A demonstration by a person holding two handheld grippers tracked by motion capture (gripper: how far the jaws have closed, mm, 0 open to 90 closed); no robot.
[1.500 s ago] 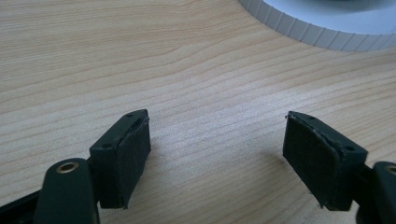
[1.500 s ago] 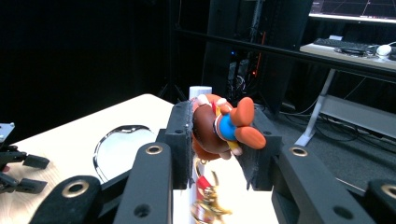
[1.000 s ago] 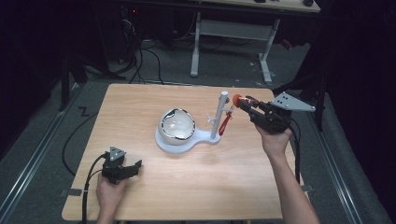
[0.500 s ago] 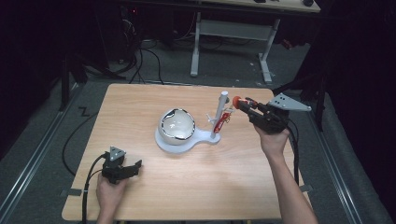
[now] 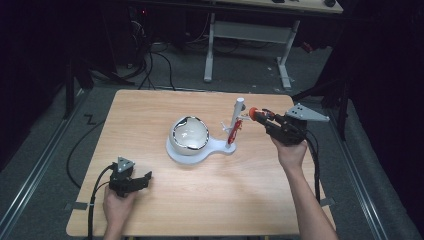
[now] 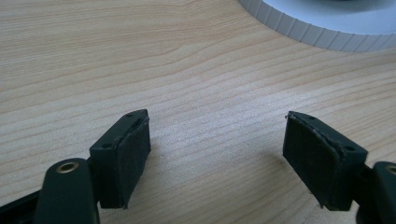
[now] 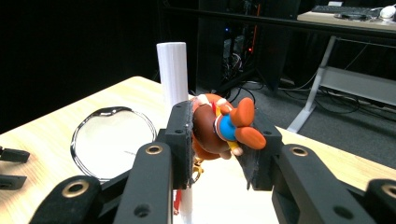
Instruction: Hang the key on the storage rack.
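A small toy figure (image 7: 223, 127), brown and orange with a blue patch, sits between the jaws of my right gripper (image 7: 219, 140), which is shut on it. In the high view the right gripper (image 5: 258, 116) holds the toy figure (image 5: 253, 112) just right of the top of a white post (image 5: 238, 114). The white post (image 7: 173, 74) rises from a white base (image 5: 215, 147) that carries a shiny bowl (image 5: 189, 135). A red strap (image 5: 232, 134) hangs on the post. My left gripper (image 5: 144, 179) rests open at the table's front left. In its own view the left gripper (image 6: 217, 156) has bare wood between its jaws.
The wooden table (image 5: 150, 107) has free room around the stand. The base's ribbed rim (image 6: 299, 29) lies ahead of the left gripper. A desk frame (image 5: 250, 35) and cables (image 5: 160, 55) stand on the floor beyond the far edge.
My right gripper, with the toy in it, has edged slightly left toward the post. The left gripper has stayed put.
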